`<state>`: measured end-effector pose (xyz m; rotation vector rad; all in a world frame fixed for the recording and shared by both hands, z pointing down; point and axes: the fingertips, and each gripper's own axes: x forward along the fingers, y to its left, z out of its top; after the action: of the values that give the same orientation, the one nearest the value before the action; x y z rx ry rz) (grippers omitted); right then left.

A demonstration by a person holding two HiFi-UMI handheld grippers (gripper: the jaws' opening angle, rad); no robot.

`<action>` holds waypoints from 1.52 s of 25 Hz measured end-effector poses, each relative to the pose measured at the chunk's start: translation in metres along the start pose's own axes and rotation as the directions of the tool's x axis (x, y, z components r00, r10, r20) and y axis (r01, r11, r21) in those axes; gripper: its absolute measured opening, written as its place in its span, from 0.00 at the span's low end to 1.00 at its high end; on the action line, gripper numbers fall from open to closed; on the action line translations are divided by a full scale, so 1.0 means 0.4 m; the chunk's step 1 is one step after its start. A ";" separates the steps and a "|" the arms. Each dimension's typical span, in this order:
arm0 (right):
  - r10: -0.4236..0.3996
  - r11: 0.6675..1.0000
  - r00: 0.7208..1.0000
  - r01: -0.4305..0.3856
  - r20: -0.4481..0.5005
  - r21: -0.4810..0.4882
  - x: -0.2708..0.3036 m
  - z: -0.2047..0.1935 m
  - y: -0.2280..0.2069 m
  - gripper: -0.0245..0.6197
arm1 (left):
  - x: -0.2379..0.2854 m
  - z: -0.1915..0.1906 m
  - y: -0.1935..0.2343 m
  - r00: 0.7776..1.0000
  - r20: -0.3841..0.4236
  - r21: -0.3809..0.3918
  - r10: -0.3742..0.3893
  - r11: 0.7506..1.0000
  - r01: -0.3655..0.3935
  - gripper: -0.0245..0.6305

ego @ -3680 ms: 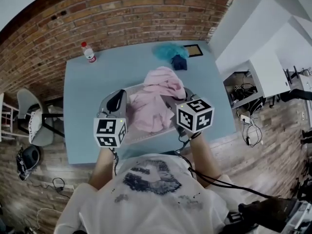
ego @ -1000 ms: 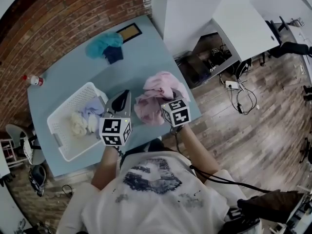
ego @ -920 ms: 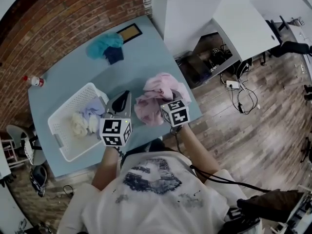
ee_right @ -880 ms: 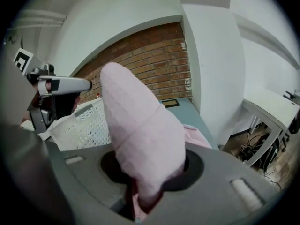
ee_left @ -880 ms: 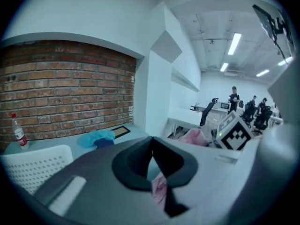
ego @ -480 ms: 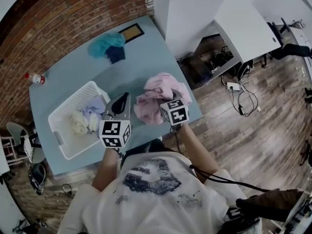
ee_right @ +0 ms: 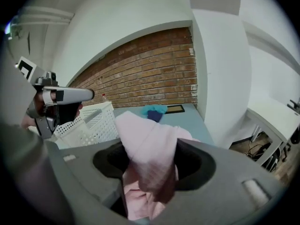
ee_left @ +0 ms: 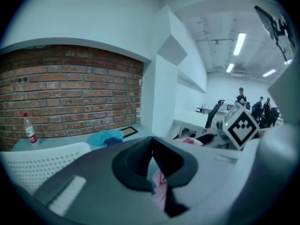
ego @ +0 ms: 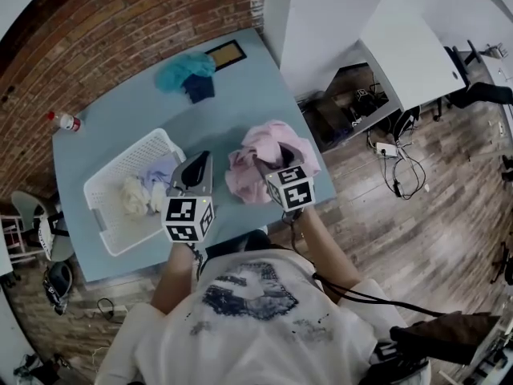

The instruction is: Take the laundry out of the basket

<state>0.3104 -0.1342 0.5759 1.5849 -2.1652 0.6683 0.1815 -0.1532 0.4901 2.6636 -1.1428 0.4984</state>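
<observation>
The white laundry basket [ego: 103, 181] stands on the left of the blue table, with a cream piece [ego: 133, 199] and a lavender piece [ego: 163, 172] inside. A pink garment [ego: 271, 145] lies heaped on the table to its right. My right gripper [ego: 258, 164] is at that heap. Its jaws have just been opening, and the pink garment [ee_right: 149, 146] still drapes between them in the right gripper view [ee_right: 151, 168]. My left gripper [ego: 200, 159] hovers between basket and heap, shut and holding nothing. Its tips [ee_left: 151, 142] meet, with pink cloth [ee_left: 160, 192] behind.
A teal cloth [ego: 183, 72] and a dark blue one [ego: 199, 90] lie at the far side of the table, next to a framed board [ego: 227, 54]. A bottle [ego: 66, 121] stands at the far left corner. The table's right edge [ego: 309, 139] is close to the pink heap.
Earlier both grippers held the pink garment over the basket. Now it rests on the table right of the basket. Over the last second the grippers have barely shifted.
</observation>
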 end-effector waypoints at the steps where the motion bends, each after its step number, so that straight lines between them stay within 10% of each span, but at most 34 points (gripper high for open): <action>1: -0.002 1.000 1.000 0.002 0.011 -0.005 -0.006 0.012 0.007 0.45 | -0.007 0.002 0.008 1.000 0.002 -0.002 0.004 1.000 -0.004 0.02; 18: 0.130 0.990 0.966 -0.115 0.223 -0.077 -0.012 0.282 0.318 0.44 | -0.243 0.033 0.250 0.987 0.071 -0.039 0.141 0.990 -0.138 0.02; 38: 0.298 0.948 0.925 -0.259 0.234 -0.182 0.173 0.386 0.853 0.44 | -0.609 -0.066 0.680 0.935 0.088 -0.114 0.344 0.936 -0.334 0.02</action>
<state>-0.0391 -0.1907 0.4353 1.3622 -2.5999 0.3820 -0.1803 -0.1687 0.4353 2.4427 -1.6301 0.3446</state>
